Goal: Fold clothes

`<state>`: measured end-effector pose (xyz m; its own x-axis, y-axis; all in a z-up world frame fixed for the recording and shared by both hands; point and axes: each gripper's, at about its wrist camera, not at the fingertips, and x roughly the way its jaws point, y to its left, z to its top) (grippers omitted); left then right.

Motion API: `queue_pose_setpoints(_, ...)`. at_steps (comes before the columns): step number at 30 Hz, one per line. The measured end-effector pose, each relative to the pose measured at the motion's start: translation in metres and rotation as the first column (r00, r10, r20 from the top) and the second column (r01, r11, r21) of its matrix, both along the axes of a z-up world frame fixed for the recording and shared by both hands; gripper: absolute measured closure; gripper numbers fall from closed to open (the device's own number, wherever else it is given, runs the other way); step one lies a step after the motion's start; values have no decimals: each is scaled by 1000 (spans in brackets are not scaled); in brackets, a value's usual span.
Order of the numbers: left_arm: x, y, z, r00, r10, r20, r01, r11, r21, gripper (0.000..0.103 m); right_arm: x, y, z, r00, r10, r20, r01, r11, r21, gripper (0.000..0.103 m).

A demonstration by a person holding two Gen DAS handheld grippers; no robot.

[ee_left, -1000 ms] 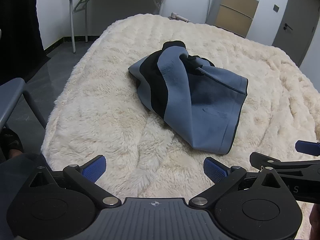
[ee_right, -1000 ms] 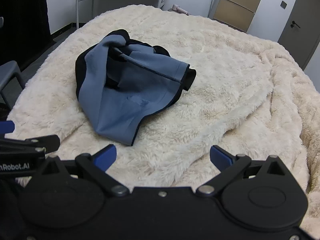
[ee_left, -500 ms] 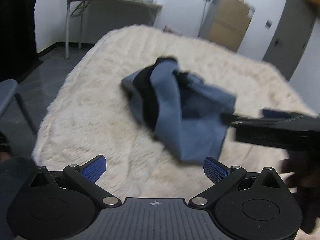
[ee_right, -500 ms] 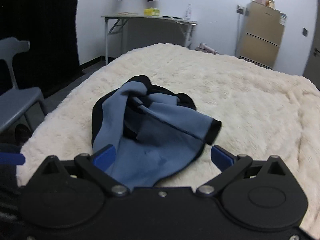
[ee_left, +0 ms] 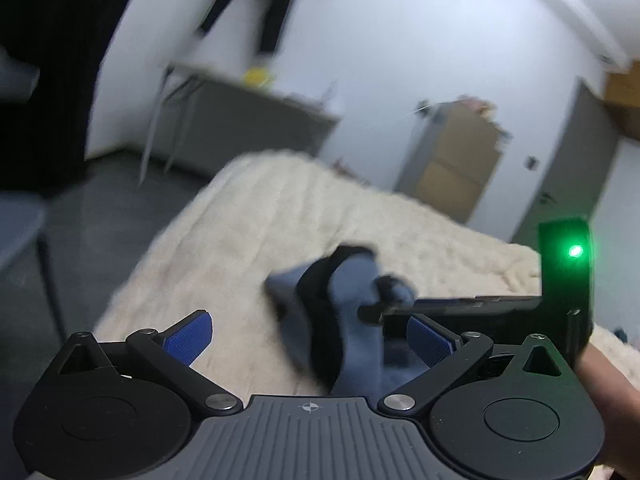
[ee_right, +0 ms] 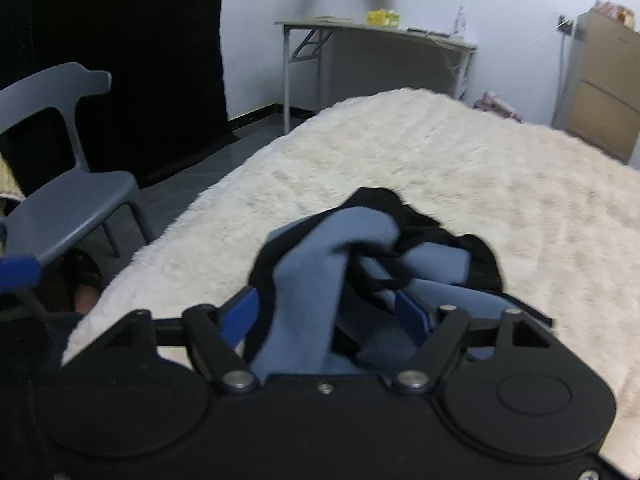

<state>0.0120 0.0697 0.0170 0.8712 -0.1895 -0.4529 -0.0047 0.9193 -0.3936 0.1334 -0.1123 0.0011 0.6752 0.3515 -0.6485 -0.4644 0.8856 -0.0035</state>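
While the garment [ee_right: 320,280], blue-grey with black trim, lies bunched on the cream blanket [ee_right: 500,184], the right gripper [ee_right: 324,320] has its fingers spread wide, cloth bulging between them, not visibly pinched. At nine o'clock stands a chair [ee_right: 68,196]. The left gripper [ee_left: 308,338] also gapes wide, holding nothing; its view is blurred, garment at twelve o'clock.

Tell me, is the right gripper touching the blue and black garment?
Cannot tell. In the right wrist view the blue and black garment lies between the right gripper's open fingers, too blurred to show contact.
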Motion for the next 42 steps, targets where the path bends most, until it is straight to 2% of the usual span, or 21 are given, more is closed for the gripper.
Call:
queue_pose_setpoints(3,0,-3,3,999,-34,0,34,999,3,0,5,9,-12,999,-23,-24,23,1000,-17,44)
queue_pose_setpoints(4,0,-4,4,999,-46,1,46,999,4,0,8,11,-16,999,-26,-40,25,1000,-17,50)
queue_pose_setpoints(6,1,-7,6,998,-69,1,69,998,6,0,15,15,-24,997,-31,-72,30,999,-17,70)
queue_pose_setpoints(7,1,-8,7,997,-80,1,80,997,7,0,16,16,-25,997,-31,-76,30,999,-15,84)
queue_pose_setpoints(9,1,-10,9,995,-103,1,103,995,9,0,17,14,-23,997,-28,-74,28,1000,-8,97)
queue_pose_setpoints(11,2,-11,12,993,-120,0,120,993,10,0,15,9,-17,998,-22,-62,23,1000,5,101)
queue_pose_setpoints(13,-1,-10,-11,993,-114,-14,114,993,8,0,14,8,-10,999,-17,-32,17,1000,3,102)
queue_pose_setpoints(18,-3,-4,-14,995,-103,-10,102,994,-32,0,0,-7,51,994,-8,106,1,998,65,102)
queue_pose_setpoints(21,-6,-1,-11,994,-104,-8,104,994,-44,0,-8,-19,110,973,-25,230,-3,992,122,102)
queue_pose_setpoints(24,-8,-1,-8,995,-104,-5,104,994,-42,0,-24,-39,188,915,-69,398,-25,974,227,102)
queue_pose_setpoints(26,-9,-1,-8,994,-105,-5,104,994,-39,0,-38,-48,226,856,-102,507,-40,964,262,102)
queue_pose_setpoints(28,-9,-1,-6,995,-104,-2,104,994,-39,0,-48,-53,245,818,-118,563,-48,961,271,102)
queue_pose_setpoints(30,-9,-1,-6,994,-105,0,105,994,-40,0,-59,-53,266,758,-131,639,-52,965,259,102)
queue_pose_setpoints(31,-9,-1,-5,994,-108,0,108,993,-41,0,-60,-52,267,753,-127,645,-50,967,249,102)
queue_pose_setpoints(34,-8,-4,-5,993,-119,-7,119,992,-31,0,-47,-41,240,811,-60,582,-39,987,157,101)
queue_pose_setpoints(37,-6,-4,-6,993,-121,-10,121,992,-21,0,-25,-29,193,892,7,452,-48,996,79,99)
queue_pose_setpoints(40,-7,-3,-6,993,-114,-9,113,993,-28,0,3,-15,108,972,59,229,-44,997,-69,97)
queue_pose_setpoints(42,-8,-1,-6,994,-107,-8,107,994,-37,0,16,-16,58,995,43,96,-31,992,-122,89)
